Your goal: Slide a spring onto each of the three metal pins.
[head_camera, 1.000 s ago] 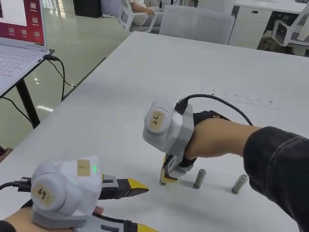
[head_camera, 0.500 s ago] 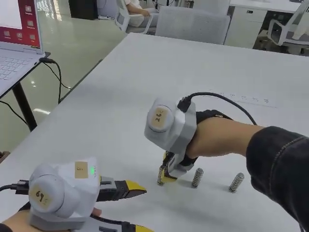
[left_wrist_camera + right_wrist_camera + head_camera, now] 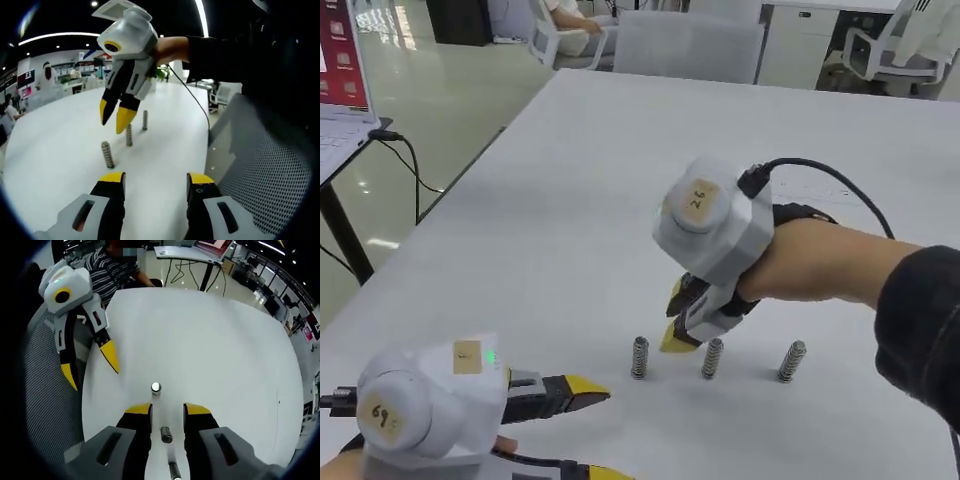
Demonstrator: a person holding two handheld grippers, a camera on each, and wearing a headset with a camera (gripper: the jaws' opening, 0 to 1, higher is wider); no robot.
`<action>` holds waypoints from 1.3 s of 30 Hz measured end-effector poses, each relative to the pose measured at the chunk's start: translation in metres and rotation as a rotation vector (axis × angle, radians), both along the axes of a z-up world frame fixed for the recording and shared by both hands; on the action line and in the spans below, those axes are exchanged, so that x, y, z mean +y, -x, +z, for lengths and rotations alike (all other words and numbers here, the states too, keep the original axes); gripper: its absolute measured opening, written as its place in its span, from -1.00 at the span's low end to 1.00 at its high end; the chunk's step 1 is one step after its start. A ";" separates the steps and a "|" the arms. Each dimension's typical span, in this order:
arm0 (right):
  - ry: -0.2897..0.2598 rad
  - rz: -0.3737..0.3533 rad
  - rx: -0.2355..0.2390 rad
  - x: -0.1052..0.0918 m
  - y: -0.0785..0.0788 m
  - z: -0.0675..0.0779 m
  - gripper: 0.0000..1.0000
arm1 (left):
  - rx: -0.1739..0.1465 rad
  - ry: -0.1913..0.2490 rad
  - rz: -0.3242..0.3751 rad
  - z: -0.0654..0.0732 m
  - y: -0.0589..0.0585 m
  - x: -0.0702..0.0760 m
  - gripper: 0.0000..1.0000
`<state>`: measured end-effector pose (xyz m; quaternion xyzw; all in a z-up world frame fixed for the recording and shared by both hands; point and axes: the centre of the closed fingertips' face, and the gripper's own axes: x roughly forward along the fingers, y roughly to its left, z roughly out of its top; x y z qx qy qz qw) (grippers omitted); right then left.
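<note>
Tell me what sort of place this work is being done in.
Probably an open-plan office: the work sits on a long white table, with office chairs beyond its far end and an open laptop off to the left.

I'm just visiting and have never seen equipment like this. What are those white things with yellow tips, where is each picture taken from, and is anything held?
No robot here: a person holds a hand-held gripper in each hand, a two-jawed pincer with yellow tips. The head view comes from a camera on the person's head, looking down. There the right hand-held gripper hangs over the white table, and the left hand-held gripper sits near the bottom edge. The two round pictures come from cameras riding on each gripper, looking along its jaws. On the table three springs stand upright in a row. Both grippers are open and hold nothing.
</note>
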<state>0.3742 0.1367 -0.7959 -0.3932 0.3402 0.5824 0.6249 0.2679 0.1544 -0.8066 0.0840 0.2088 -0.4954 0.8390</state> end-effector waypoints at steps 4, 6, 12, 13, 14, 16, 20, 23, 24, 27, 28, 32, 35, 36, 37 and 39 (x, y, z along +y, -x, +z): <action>-0.040 -0.048 -0.006 -0.010 -0.005 0.007 -0.56 | 0.005 -0.002 -0.011 -0.001 0.002 -0.002 -0.13; -0.056 -0.074 -0.008 -0.018 -0.007 0.010 -0.56 | 0.007 -0.002 -0.015 -0.001 0.002 -0.002 -0.13; -0.101 -0.157 -0.025 -0.044 -0.013 0.020 -0.54 | 0.011 -0.001 -0.029 -0.001 0.004 -0.005 -0.12; -0.109 -0.172 -0.027 -0.048 -0.014 0.021 -0.54 | 0.011 0.000 -0.029 -0.001 0.004 -0.005 -0.12; -0.115 -0.189 -0.031 -0.055 -0.015 0.023 -0.54 | 0.010 0.001 -0.029 -0.001 0.004 -0.005 -0.12; -0.124 -0.210 -0.042 -0.063 -0.016 0.025 -0.53 | 0.008 0.006 -0.025 0.000 0.003 -0.004 -0.12; -0.157 -0.262 -0.055 -0.083 -0.016 0.031 -0.52 | 0.004 0.015 -0.012 0.003 0.001 -0.003 -0.12; -0.177 -0.298 -0.063 -0.098 -0.016 0.033 -0.51 | 0.001 0.022 -0.002 0.005 -0.001 -0.001 -0.12; -0.181 -0.305 -0.067 -0.102 -0.014 0.034 -0.51 | 0.000 0.023 0.001 0.005 -0.002 -0.001 -0.12; -0.198 -0.341 -0.072 -0.116 -0.010 0.034 -0.49 | -0.002 0.030 0.012 0.008 -0.004 0.000 -0.11; -0.204 -0.348 -0.074 -0.119 -0.009 0.034 -0.49 | -0.002 0.034 0.016 0.009 -0.005 0.001 -0.11; -0.230 -0.376 -0.068 -0.132 -0.003 0.030 -0.47 | -0.008 0.046 0.036 0.013 -0.008 0.005 -0.11; -0.234 -0.394 -0.067 -0.140 0.002 0.026 -0.45 | -0.010 0.050 0.047 0.015 -0.010 0.007 -0.11; -0.242 -0.404 -0.063 -0.141 0.004 0.024 -0.44 | -0.012 0.050 0.051 0.016 -0.010 0.007 -0.11; -0.249 -0.408 -0.061 -0.142 0.006 0.023 -0.44 | -0.012 0.051 0.053 0.017 -0.011 0.008 -0.11; -0.259 -0.412 -0.060 -0.144 0.010 0.021 -0.43 | -0.015 0.054 0.063 0.018 -0.012 0.009 -0.11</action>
